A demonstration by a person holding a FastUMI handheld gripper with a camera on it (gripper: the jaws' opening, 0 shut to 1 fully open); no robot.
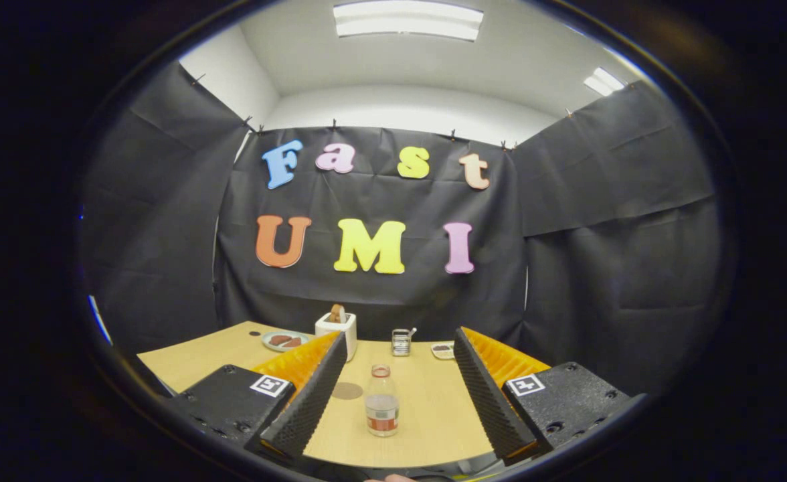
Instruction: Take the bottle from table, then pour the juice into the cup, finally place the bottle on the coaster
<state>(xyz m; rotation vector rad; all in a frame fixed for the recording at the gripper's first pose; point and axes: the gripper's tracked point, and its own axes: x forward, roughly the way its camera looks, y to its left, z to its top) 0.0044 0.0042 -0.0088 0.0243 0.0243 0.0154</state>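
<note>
Bottle [381, 402] stands upright on the tabletop [427, 408] between wide-apart, empty jaws; an off-centre approach could topple this light container.

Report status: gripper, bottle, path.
Gripper open, fingers wide apart, holding nothing. Bottle upright on the table, between the fingers, untouched. Coaster just left of it. Nothing in the way.

bottle [381, 402]: clear glossy plastic you can see through, with a paper-like band
gripper [393, 391]: your open fingers carry matt black ribbed pads [313, 395] on orange plastic
table [433, 408]: smooth, pale wood-look top
coaster [347, 390]: flat, matt brown
toaster [336, 328]: smooth white shell
cup [401, 342]: shiny, metal-looking
</note>
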